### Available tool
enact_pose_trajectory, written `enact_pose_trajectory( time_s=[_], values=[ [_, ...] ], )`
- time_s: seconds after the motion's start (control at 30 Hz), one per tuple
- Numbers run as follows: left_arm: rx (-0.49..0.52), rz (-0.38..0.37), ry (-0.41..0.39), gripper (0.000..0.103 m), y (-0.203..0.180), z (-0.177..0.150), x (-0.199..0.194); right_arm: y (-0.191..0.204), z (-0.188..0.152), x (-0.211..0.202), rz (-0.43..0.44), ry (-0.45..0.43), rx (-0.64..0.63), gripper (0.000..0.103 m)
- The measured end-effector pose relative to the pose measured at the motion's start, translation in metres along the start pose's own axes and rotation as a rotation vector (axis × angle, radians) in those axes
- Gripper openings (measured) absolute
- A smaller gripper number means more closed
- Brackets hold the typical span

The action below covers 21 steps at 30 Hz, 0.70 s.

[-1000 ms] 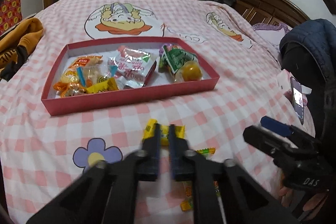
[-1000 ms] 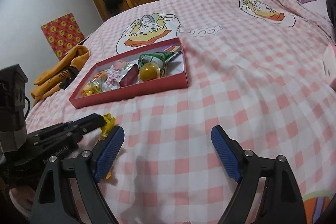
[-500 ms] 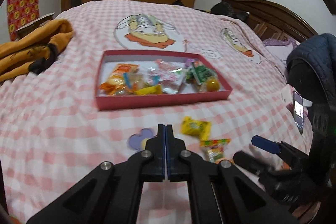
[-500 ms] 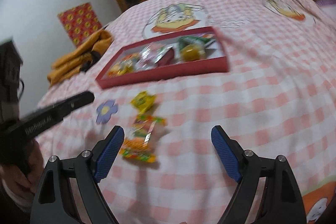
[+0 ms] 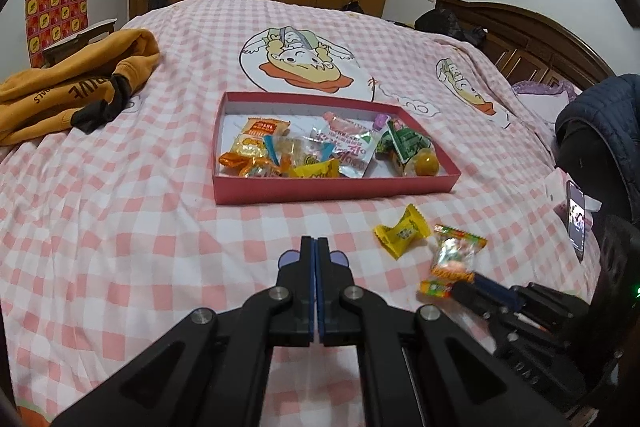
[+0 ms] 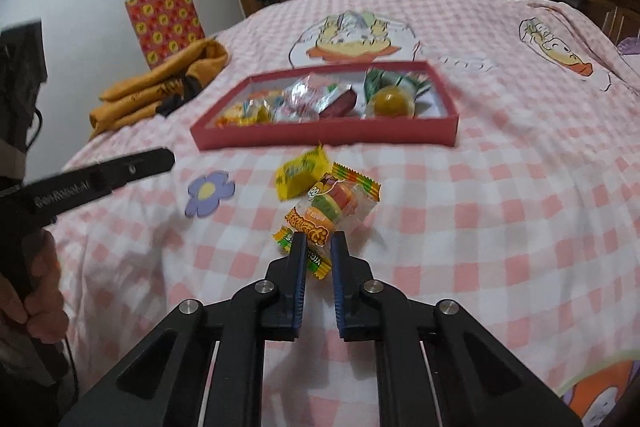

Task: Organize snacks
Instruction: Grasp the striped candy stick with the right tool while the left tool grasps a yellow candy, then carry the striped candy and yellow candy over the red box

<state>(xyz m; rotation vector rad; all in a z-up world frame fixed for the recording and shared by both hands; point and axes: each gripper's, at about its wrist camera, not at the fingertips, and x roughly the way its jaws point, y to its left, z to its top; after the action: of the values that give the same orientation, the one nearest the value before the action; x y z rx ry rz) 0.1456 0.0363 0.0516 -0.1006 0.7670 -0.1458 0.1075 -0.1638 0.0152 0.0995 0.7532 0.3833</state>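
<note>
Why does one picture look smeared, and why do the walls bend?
Right wrist view: motion blur smears the red tray and its snacks, though the burger candy by the right hand-held gripper stays fairly crisp. Left wrist view: sharp throughout. Both views: fisheye lenses bow the edges, with dark corners.

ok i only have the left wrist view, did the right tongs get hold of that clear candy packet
observer: its near crimped end sits between the fingers of the right tongs, but a gap shows, so I can't tell if they pinch the clear candy packet.
operator: anything in my left tongs
observer: no, from the side the left tongs look shut and bare.
operator: whats in the packet
observer: a burger-shaped gummy.
</note>
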Motion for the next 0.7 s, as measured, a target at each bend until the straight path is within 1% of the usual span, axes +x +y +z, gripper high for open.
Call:
enact_pose_trajectory(
  time_s=[0.1,0.23,0.4,0.53,0.7],
  values=[
    [-0.001,-0.003,-0.007,0.0,-0.002,0.003,0.0,-0.002,0.007,-0.006,0.007,-0.033,-0.006,0.013],
    [-0.001,-0.012,-0.027,0.0,-0.003,0.008,-0.001,-0.002,0.018,-0.008,-0.003,-0.051,-0.028,0.013],
    [0.004,-0.023,-0.054,0.0,-0.004,0.02,0.0,-0.008,0.033,-0.005,-0.003,-0.072,-0.041,0.013],
    [0.018,-0.03,-0.082,0.0,-0.006,0.031,0.0,-0.013,0.044,-0.002,0.014,-0.103,-0.052,0.013],
    [0.021,-0.037,-0.108,0.0,-0.006,0.045,0.005,-0.015,0.058,0.007,0.013,-0.113,-0.072,0.013]
  ],
)
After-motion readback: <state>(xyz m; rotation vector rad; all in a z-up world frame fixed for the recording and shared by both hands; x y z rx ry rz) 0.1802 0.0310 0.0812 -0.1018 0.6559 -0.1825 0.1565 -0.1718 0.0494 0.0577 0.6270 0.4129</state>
